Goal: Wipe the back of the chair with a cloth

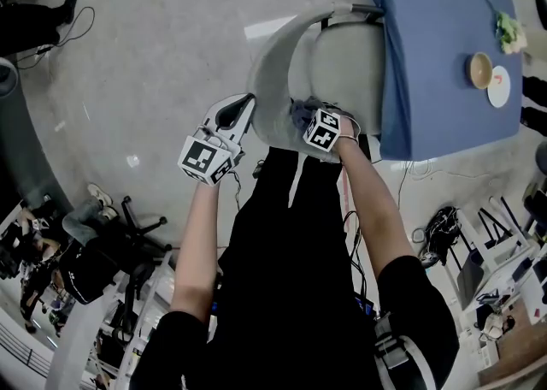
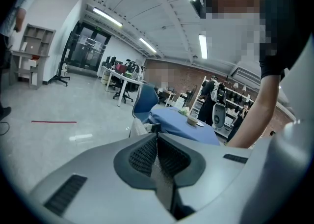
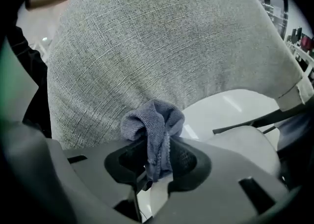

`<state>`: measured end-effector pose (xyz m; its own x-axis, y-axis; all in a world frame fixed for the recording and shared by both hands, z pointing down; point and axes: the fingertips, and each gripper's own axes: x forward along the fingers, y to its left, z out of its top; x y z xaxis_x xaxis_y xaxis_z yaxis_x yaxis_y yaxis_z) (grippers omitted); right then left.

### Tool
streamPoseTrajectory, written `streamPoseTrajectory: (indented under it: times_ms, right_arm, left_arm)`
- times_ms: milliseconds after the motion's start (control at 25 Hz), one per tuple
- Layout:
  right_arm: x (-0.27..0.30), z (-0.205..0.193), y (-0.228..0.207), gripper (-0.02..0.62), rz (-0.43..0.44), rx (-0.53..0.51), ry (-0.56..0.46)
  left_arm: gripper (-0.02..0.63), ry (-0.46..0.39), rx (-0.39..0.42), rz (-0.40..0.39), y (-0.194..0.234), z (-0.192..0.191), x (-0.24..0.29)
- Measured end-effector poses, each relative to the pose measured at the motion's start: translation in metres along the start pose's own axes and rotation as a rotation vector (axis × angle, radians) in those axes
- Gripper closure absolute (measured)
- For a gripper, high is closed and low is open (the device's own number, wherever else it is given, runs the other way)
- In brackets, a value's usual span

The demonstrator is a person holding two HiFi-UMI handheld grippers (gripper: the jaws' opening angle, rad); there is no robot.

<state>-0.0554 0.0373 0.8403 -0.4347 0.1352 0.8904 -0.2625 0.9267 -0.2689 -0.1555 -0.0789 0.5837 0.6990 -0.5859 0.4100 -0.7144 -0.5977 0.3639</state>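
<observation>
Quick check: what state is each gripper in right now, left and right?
Left gripper: shut, jaws together, nothing between them.
Right gripper: shut on the blue-grey terry cloth, at the grey fabric chair back.

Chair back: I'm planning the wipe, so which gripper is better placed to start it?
The right gripper: it is shut on the cloth, held close against the grey chair back. The left gripper is shut, empty, and faces out into the room.
</observation>
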Motion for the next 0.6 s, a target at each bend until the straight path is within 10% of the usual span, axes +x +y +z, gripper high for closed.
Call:
streamPoseTrajectory:
  times_ms: [600]
  right_arm:
    - [-0.006,0.041,-0.047,0.459,-0.09,0.093,-0.122]
  left_arm:
    - [0.578,0.006,0.011,-0.001,0.001,-0.001,0.004]
